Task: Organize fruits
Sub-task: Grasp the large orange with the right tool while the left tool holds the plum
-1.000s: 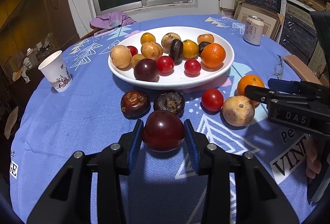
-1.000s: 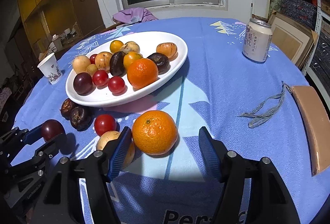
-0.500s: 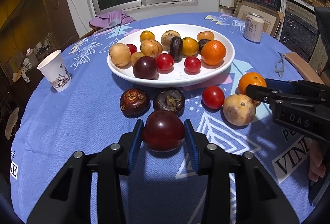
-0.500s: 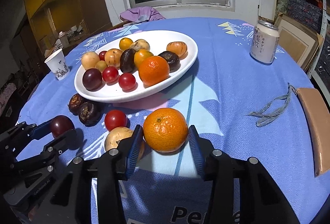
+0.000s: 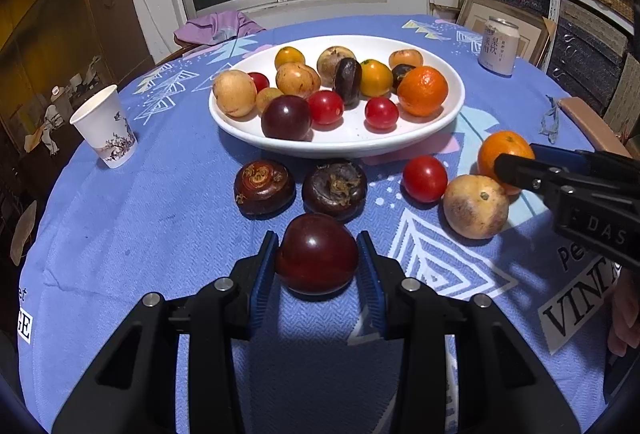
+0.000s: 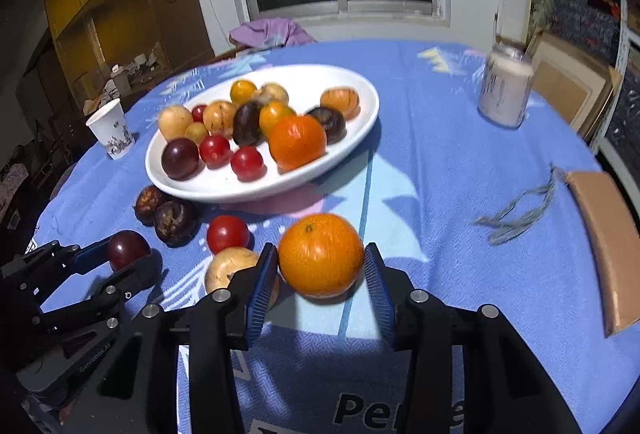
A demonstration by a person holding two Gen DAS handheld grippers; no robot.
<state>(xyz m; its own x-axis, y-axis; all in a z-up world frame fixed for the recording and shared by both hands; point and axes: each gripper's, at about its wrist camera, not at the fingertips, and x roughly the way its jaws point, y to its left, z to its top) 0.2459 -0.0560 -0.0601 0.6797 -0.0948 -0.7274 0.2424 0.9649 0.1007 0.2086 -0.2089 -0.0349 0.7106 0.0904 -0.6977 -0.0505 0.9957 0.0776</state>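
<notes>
My left gripper (image 5: 318,258) is shut on a dark red plum (image 5: 317,253), held just above the blue cloth in front of the white plate (image 5: 340,144). My right gripper (image 6: 320,266) is shut on an orange (image 6: 320,260), lifted a little off the cloth; it also shows in the left wrist view (image 5: 505,154). The plate holds several fruits: an orange (image 5: 423,91), red tomatoes, a plum, yellow-brown fruits. On the cloth lie two dark brown fruits (image 5: 265,186) (image 5: 334,189), a red tomato (image 5: 425,178) and a tan fruit (image 5: 475,206).
A paper cup (image 5: 106,132) stands at the left. A drink can (image 5: 500,46) stands at the far right. A grey string (image 6: 520,214) and a brown pad (image 6: 604,234) lie at the right edge. A purple cloth (image 5: 218,28) lies behind the table.
My right gripper has closed on the orange and raised it slightly. My left gripper keeps its hold on the plum and has barely moved.
</notes>
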